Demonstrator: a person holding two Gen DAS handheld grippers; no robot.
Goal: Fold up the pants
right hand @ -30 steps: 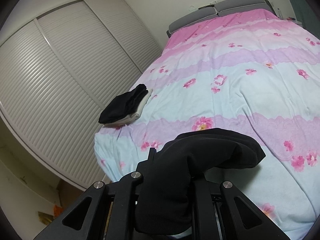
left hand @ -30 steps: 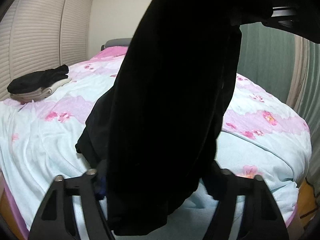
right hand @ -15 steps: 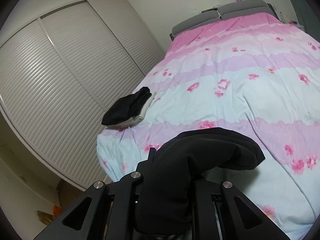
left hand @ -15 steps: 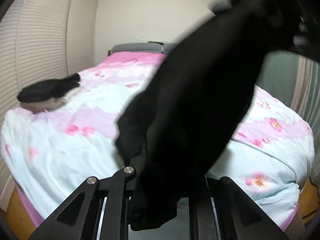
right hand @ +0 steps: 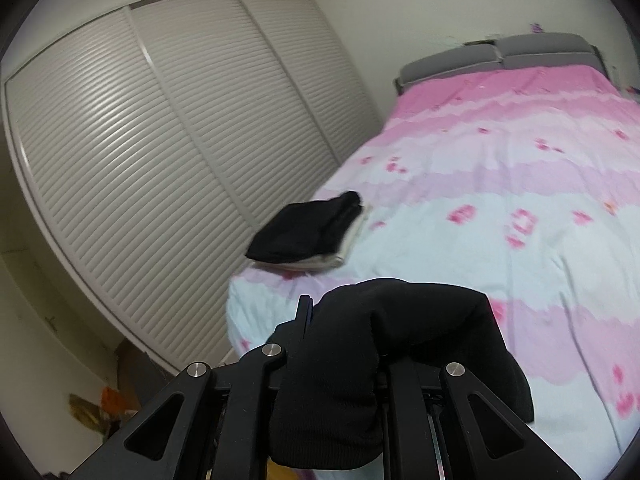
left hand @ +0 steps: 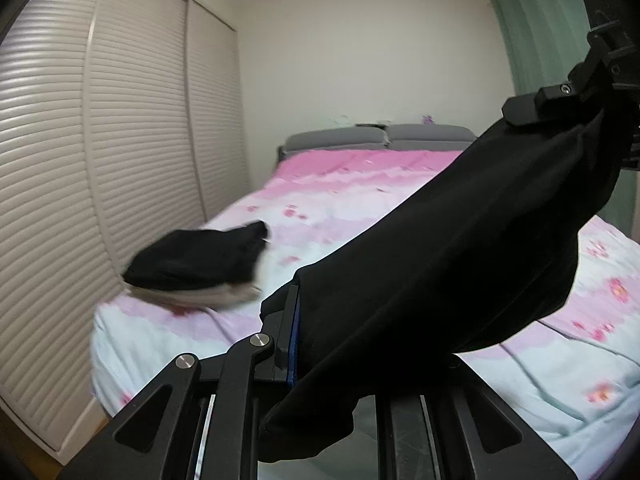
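While both grippers pinched the black pants [left hand: 460,248], the cloth hung stretched in the air above the floral bedspread [left hand: 580,360], one end clamped in the left gripper [left hand: 320,344], the other bunched in the right gripper [right hand: 344,360] near a folded clothes stack [right hand: 308,232].
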